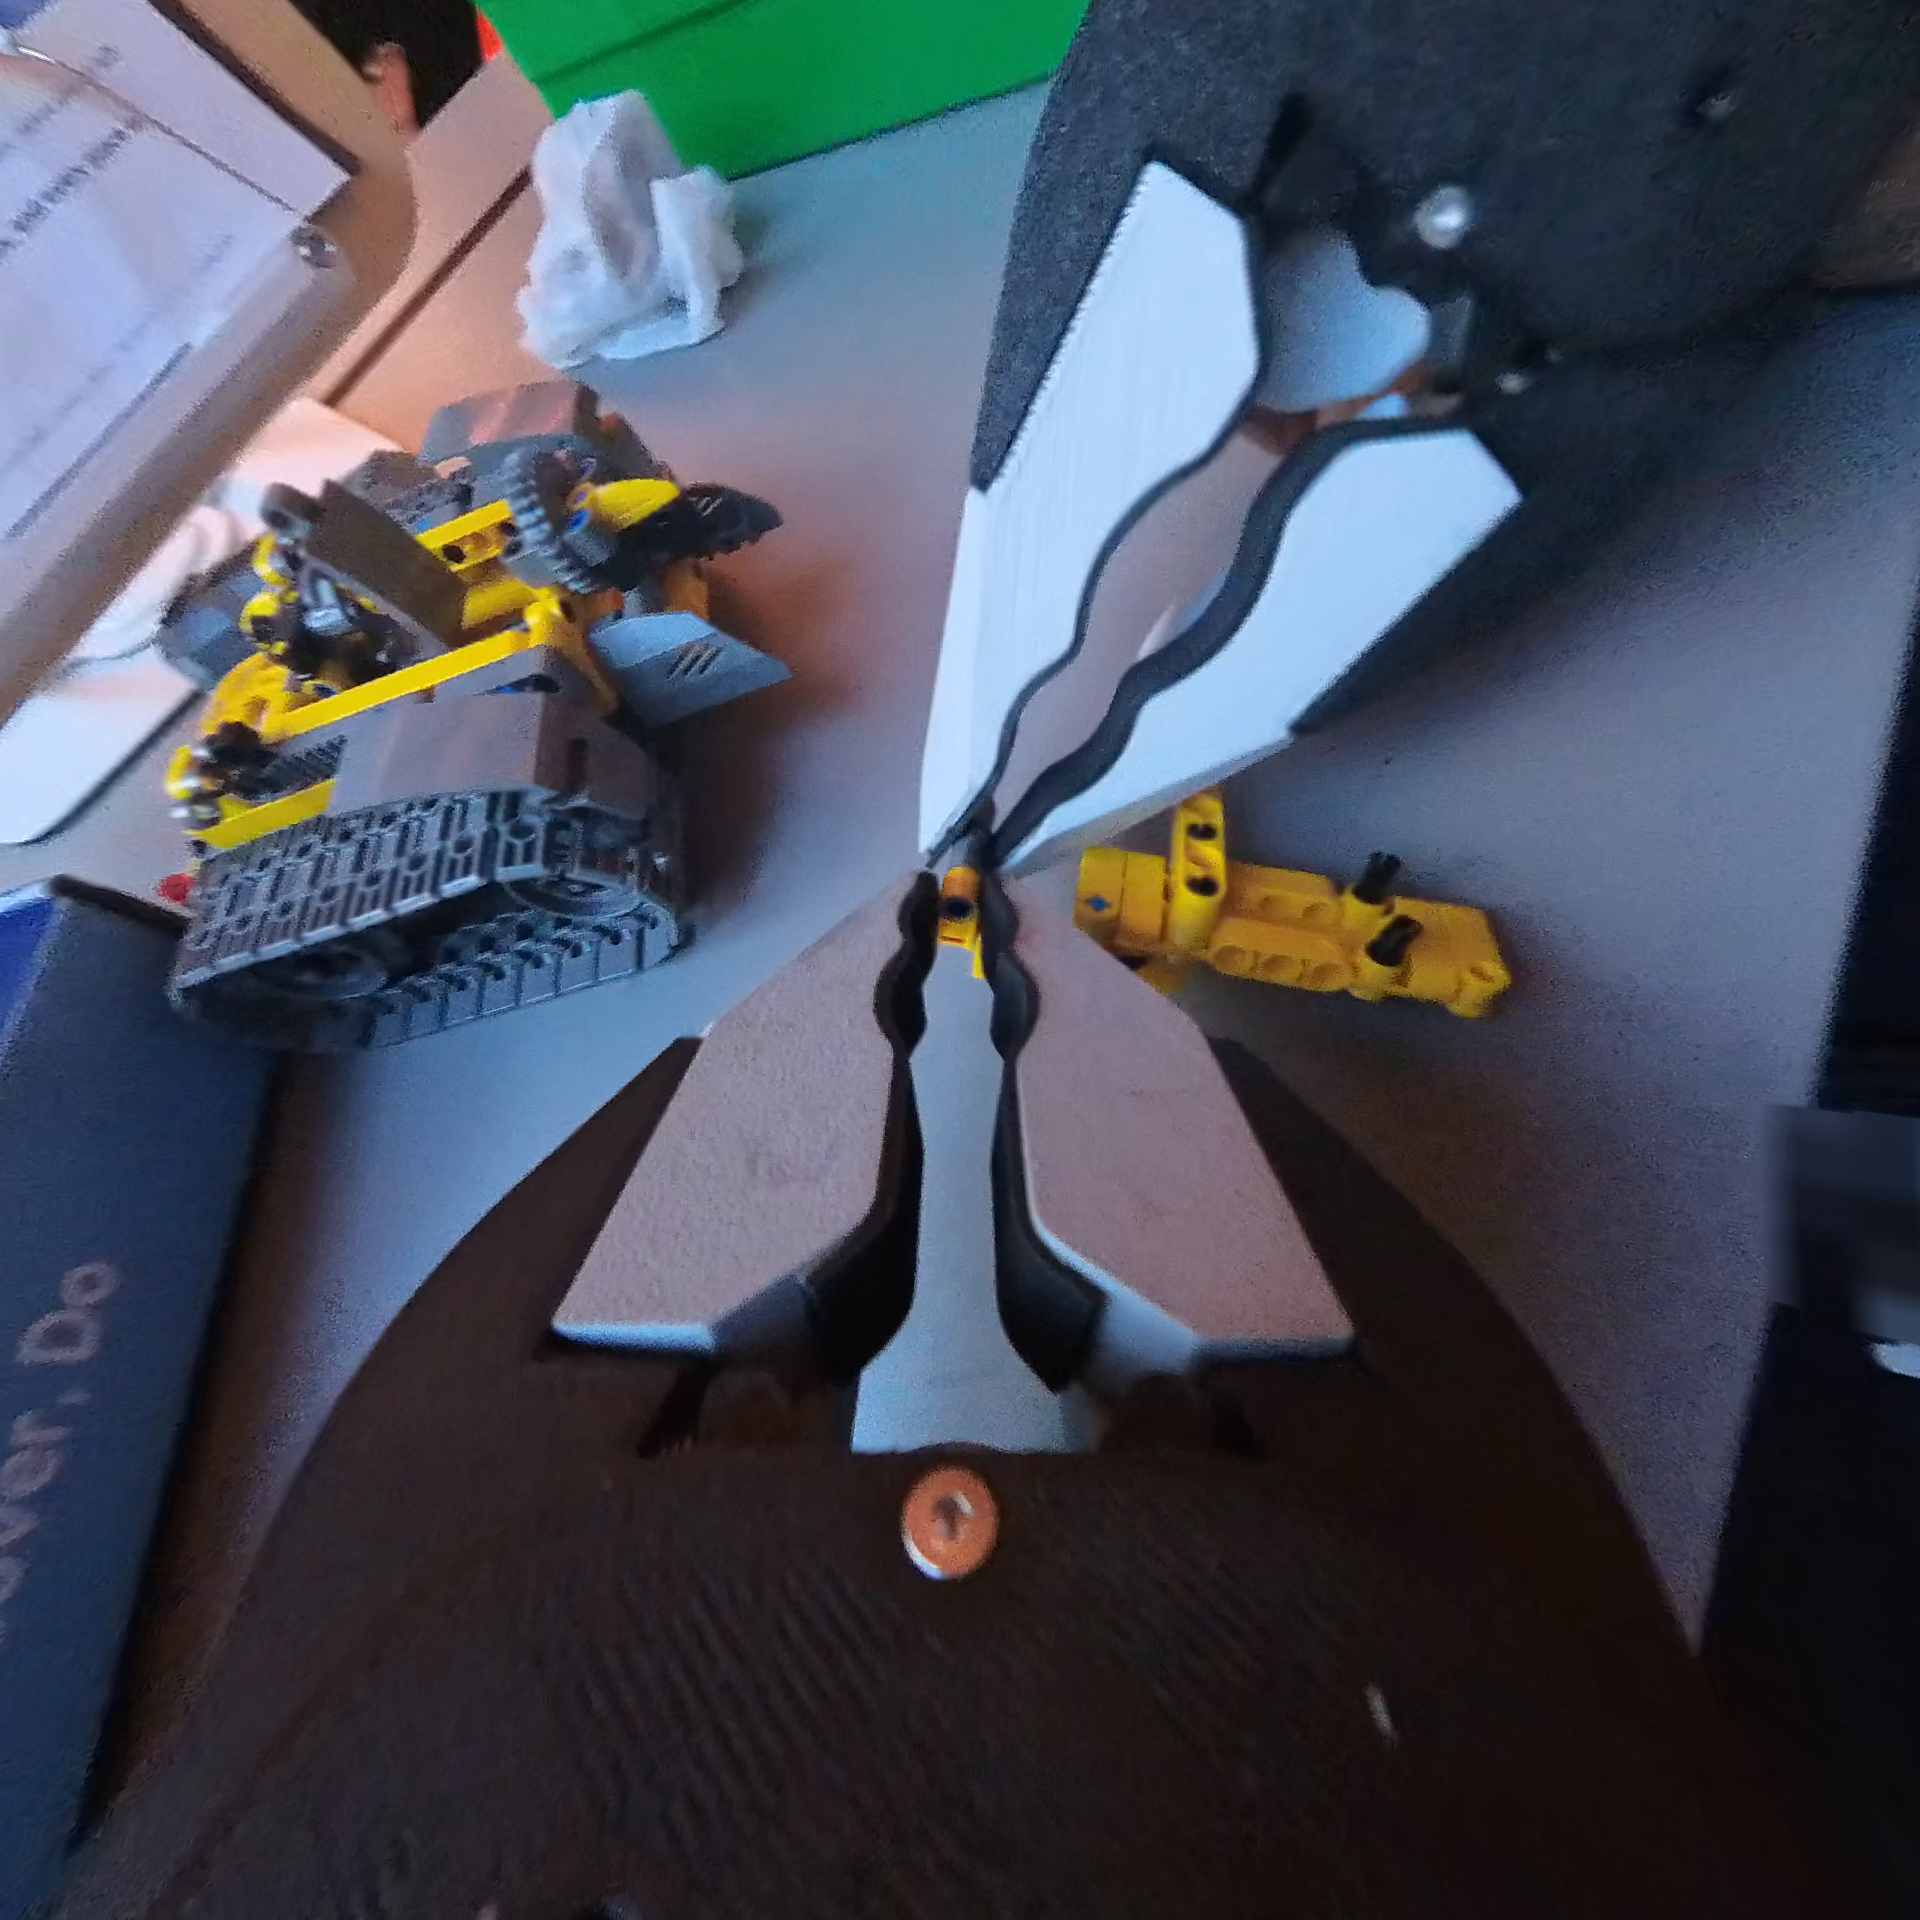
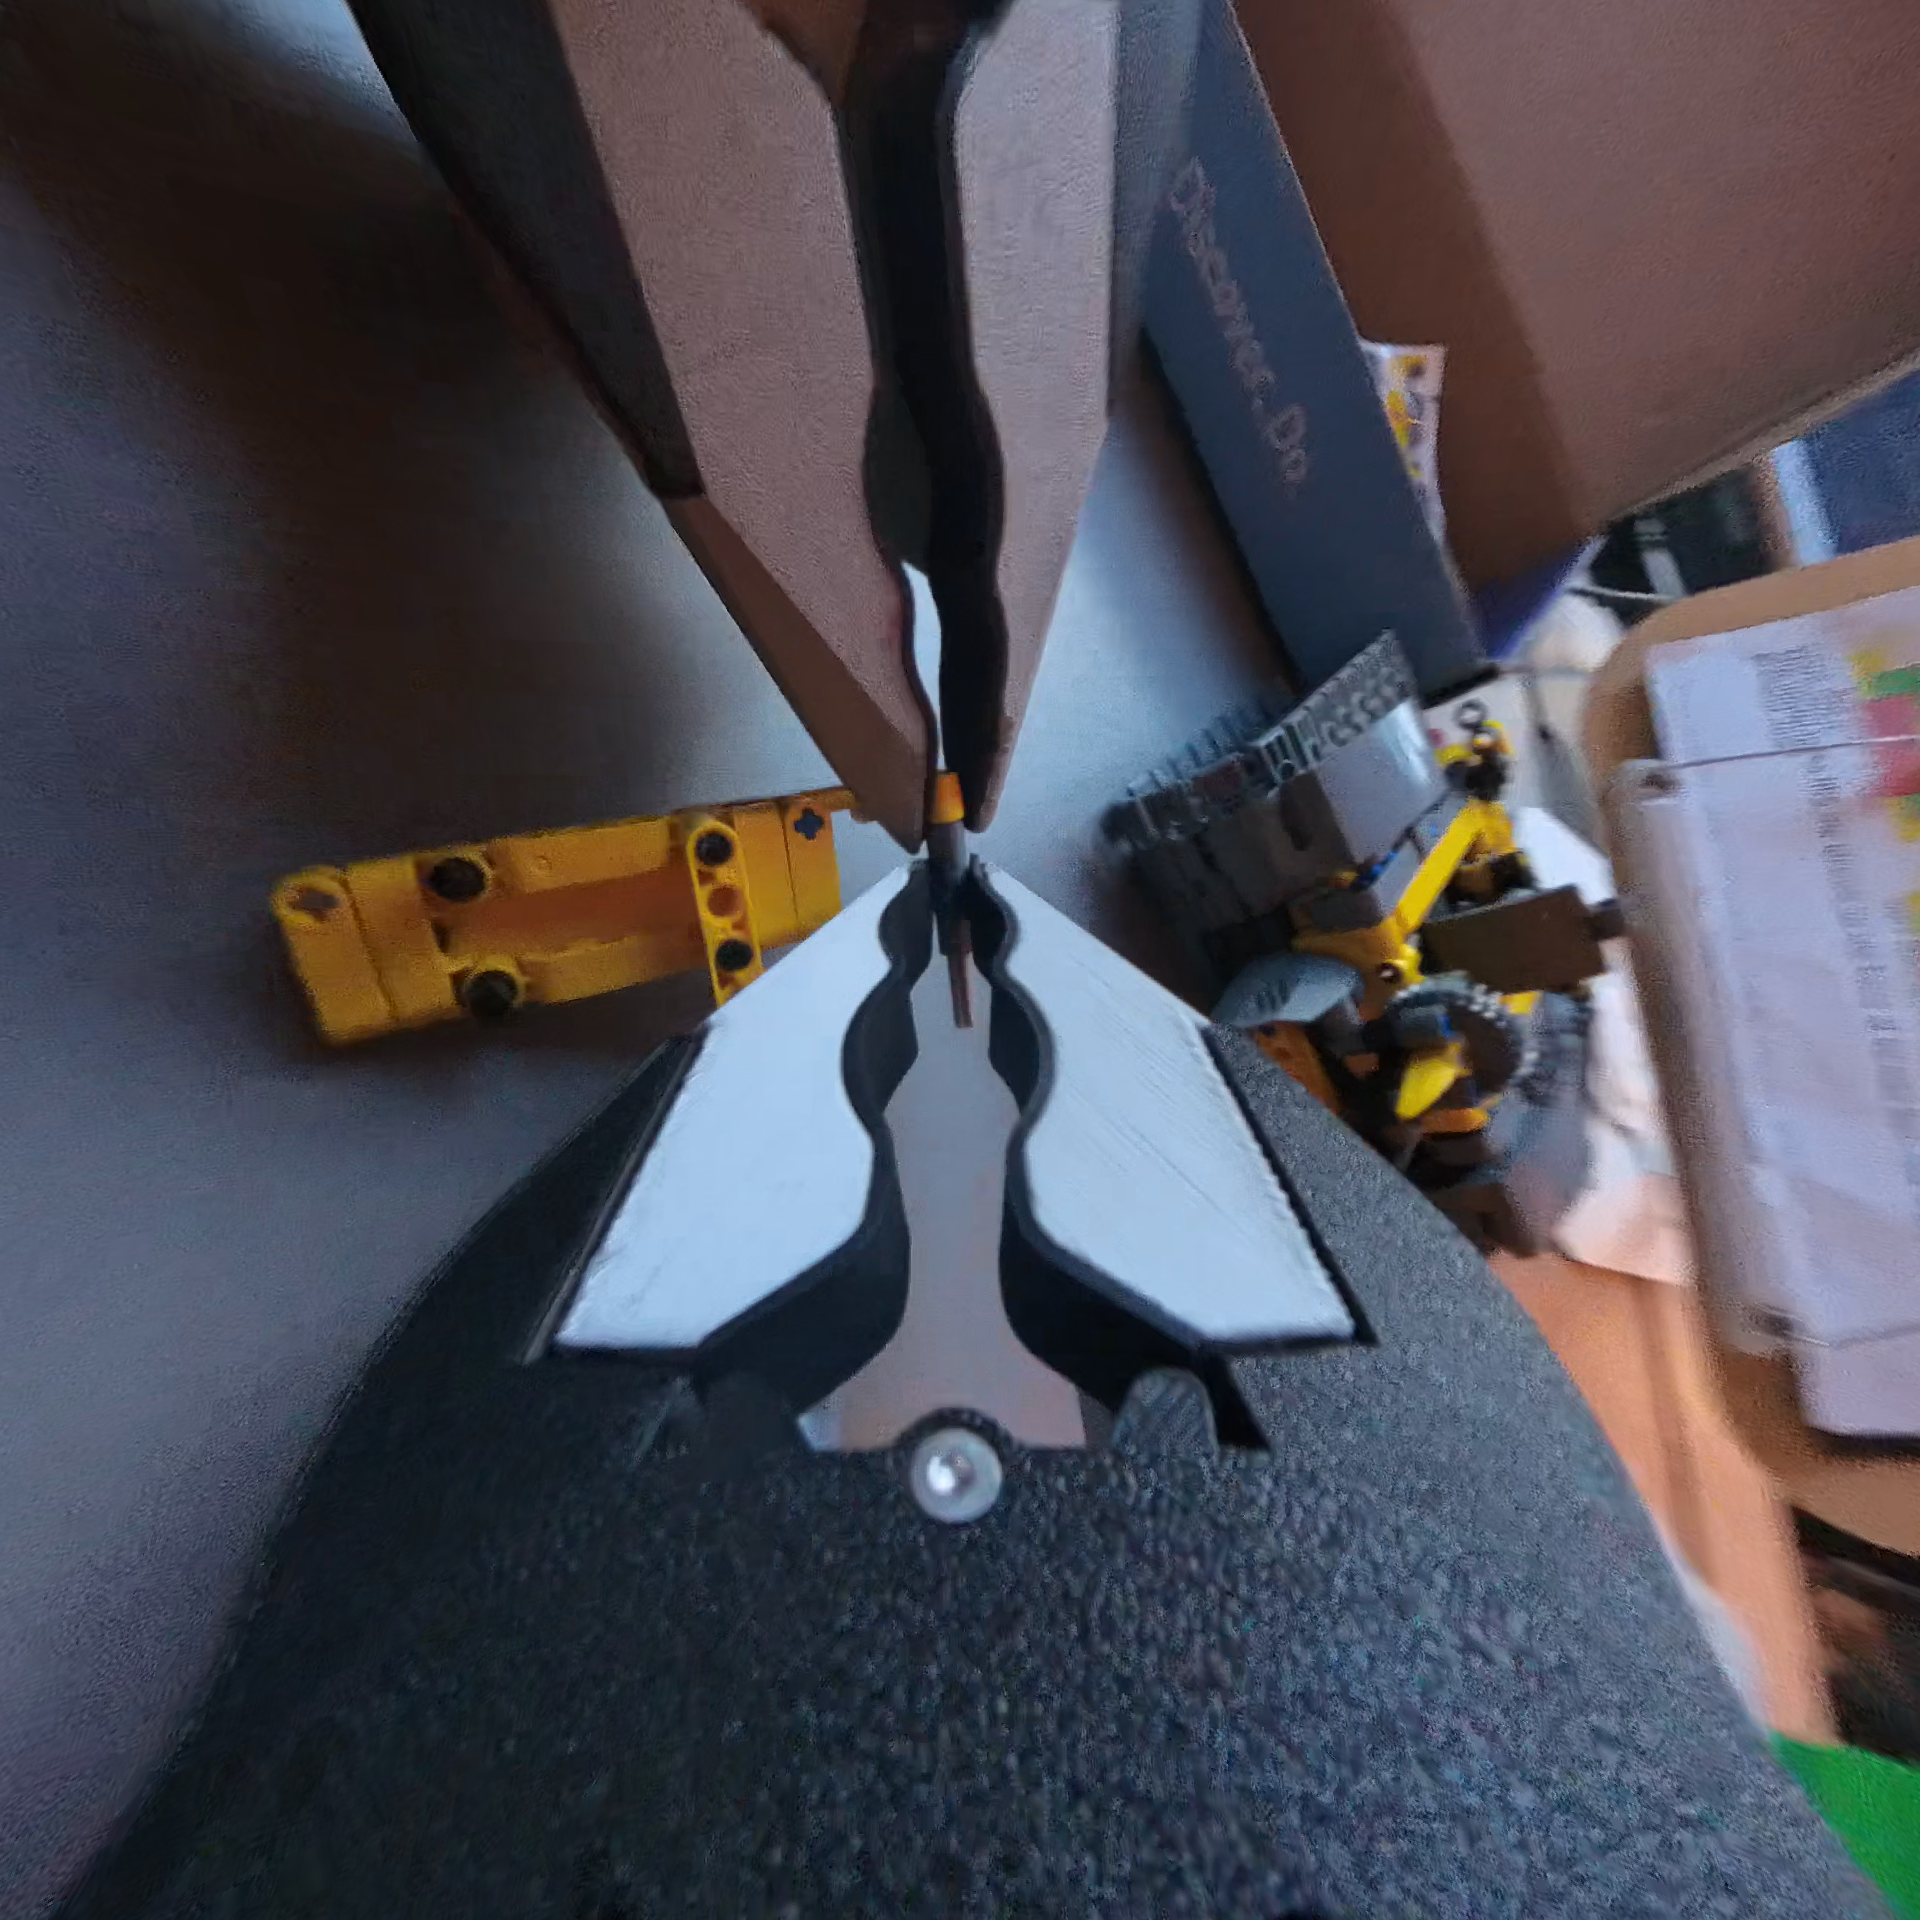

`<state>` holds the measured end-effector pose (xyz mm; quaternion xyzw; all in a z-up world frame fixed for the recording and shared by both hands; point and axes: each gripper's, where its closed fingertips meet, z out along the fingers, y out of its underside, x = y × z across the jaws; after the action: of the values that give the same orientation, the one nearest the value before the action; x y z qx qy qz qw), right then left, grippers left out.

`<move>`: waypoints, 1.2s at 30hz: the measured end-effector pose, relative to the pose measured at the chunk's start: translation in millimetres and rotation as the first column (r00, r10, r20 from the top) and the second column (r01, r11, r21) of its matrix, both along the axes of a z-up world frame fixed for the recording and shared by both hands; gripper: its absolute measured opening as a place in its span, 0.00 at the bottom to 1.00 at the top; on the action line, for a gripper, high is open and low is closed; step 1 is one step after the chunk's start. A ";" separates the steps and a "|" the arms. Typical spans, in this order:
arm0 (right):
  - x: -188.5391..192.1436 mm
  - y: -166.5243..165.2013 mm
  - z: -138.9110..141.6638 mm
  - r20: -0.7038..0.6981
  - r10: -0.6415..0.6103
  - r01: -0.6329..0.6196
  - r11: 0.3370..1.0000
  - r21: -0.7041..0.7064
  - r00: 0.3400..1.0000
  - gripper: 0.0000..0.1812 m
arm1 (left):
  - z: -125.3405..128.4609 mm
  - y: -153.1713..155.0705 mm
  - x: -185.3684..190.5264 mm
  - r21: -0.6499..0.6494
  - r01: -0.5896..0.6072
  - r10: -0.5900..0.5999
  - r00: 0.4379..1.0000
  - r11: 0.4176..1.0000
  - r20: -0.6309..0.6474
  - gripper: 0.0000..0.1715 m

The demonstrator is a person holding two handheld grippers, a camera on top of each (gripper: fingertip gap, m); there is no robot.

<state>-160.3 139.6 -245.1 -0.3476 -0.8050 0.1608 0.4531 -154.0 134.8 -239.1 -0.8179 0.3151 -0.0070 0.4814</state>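
Two grippers meet tip to tip over the grey tabletop [image 1: 1455, 1195], both pinching one small piece between them. The left gripper [image 1: 958, 906] has its jaws closed on a yellow connector [image 1: 960, 902]; the right gripper [image 2: 948, 883] has its jaws nipped on what looks like a dark axle [image 2: 958, 971] running out of that connector, though blur makes the join hard to read. Just beside the tips a yellow beam assembly [image 1: 1299, 925] lies flat on the tabletop. Farther off stands a tracked yellow-and-grey model [image 1: 436, 748], near a dark blue box [image 1: 94, 1351]. A crumpled tissue [image 1: 623, 229] sits toward the far edge, before a green box [image 1: 790, 73]
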 end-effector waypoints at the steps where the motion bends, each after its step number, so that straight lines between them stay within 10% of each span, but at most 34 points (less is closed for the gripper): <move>1: -1.7 1.9 -0.5 -0.007 -0.019 0.019 0.998 0.054 1.000 0.03 | -0.4 1.0 -1.6 0.012 -0.016 0.016 1.000 1.000 -0.023 0.03; 8: -3.5 6.4 -0.1 -0.024 -0.058 0.060 0.995 0.075 0.998 0.03 | 0.7 4.4 -4.7 0.102 -0.062 0.077 0.987 0.993 -0.142 0.03; 12: 18.3 74.3 -10.7 0.041 -0.299 0.298 0.954 0.015 0.954 0.02 | 18.8 -0.3 -45.5 0.199 -0.205 0.226 0.970 0.958 -0.087 0.03; 17: 22.1 67.3 28.2 -0.133 -0.249 0.219 0.954 -0.205 0.959 0.02 | 23.4 -3.8 -56.8 0.123 -0.183 0.172 0.980 0.975 0.097 0.03; 28: 24.5 52.6 74.0 -0.393 -0.158 0.051 0.962 -0.268 0.906 0.03 | -15.9 -0.9 -36.4 -0.006 -0.079 0.077 0.983 0.997 -0.166 0.09; 32: 27.9 47.1 88.1 -0.415 -0.155 -0.091 0.853 -0.514 0.896 0.03 | -5.6 -0.9 -37.8 0.020 -0.085 0.086 0.993 0.996 -0.085 0.16; 36: 34.0 39.7 112.4 -0.453 -0.143 -0.302 0.567 -0.766 0.880 0.03 | 32.9 -0.4 -18.8 0.083 -0.075 0.059 0.981 0.994 0.187 0.18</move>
<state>-126.3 179.3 -132.6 -0.4297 -0.5187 0.6143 0.4110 -172.8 134.4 -206.2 -0.8015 0.2414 -0.0523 0.5446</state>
